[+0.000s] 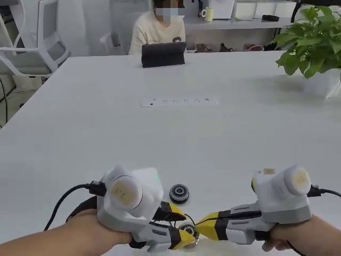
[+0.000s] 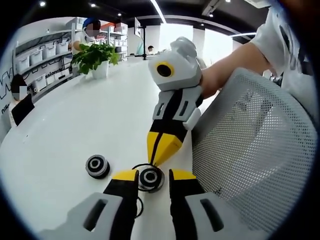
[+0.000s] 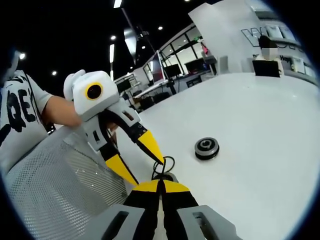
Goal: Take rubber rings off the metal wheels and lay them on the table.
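Near edge of surface point(image 1: 170, 138), centre: metal wheel point(image 1: 187, 230), lying flat, gripped between jaws of left claw point(image 2: 152, 175). Right claw point(image 3: 161, 184): closed, tip at wheel's rim from the opposite side, apparently pinching thin rubber ring point(image 3: 168, 161), which loops loose beside wheel. Removal pull judged away from left claw. Second wheel point(image 1: 179, 193): just beyond, untouched.
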{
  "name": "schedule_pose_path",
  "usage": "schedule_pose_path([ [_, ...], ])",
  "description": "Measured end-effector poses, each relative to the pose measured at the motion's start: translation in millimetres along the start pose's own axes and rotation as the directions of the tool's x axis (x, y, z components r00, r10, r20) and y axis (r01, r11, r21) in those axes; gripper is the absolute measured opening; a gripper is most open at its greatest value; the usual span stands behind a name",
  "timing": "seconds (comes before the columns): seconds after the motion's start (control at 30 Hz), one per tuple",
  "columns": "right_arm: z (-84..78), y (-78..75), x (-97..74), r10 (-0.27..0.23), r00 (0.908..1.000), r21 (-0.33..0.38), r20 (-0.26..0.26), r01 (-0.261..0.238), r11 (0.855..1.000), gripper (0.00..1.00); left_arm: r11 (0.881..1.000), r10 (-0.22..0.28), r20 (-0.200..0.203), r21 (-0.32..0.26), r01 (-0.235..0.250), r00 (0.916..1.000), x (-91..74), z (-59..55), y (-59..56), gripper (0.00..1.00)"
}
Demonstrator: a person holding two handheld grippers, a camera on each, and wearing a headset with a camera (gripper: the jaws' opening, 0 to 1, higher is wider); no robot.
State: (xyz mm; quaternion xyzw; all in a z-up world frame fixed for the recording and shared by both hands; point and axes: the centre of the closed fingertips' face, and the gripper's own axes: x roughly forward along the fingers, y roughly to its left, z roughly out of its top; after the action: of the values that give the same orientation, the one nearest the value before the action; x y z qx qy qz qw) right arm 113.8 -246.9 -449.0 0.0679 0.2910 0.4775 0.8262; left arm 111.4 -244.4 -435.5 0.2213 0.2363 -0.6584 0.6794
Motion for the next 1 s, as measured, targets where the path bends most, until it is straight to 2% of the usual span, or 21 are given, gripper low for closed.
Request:
schedule_pose_path([
  [0.13,3.3,2.8,-0.5,0.008,1.0,-0.003,0.005,-0.008,1.0,0.0,1.0,0.005,0.017,0.001,-0.005,0.9998,-9.4,4.6,-0.3,0.27],
  [0.73,25.4,5.0,0.0,0.028,0.9994,-0.027,0.022,-0.028,0.999,0.0,0.998,0.06,0.08,-0.028,-0.058,0.995,-50.5,15.2,7.5,0.42],
  [1.0,38.1,5.4,7.4,0.047,0.9988,-0.053,0.014,-0.046,0.998,0.0,0.995,0.092,0.09,-0.041,-0.089,0.9917,-67.8,11.5,12.7,0.5],
])
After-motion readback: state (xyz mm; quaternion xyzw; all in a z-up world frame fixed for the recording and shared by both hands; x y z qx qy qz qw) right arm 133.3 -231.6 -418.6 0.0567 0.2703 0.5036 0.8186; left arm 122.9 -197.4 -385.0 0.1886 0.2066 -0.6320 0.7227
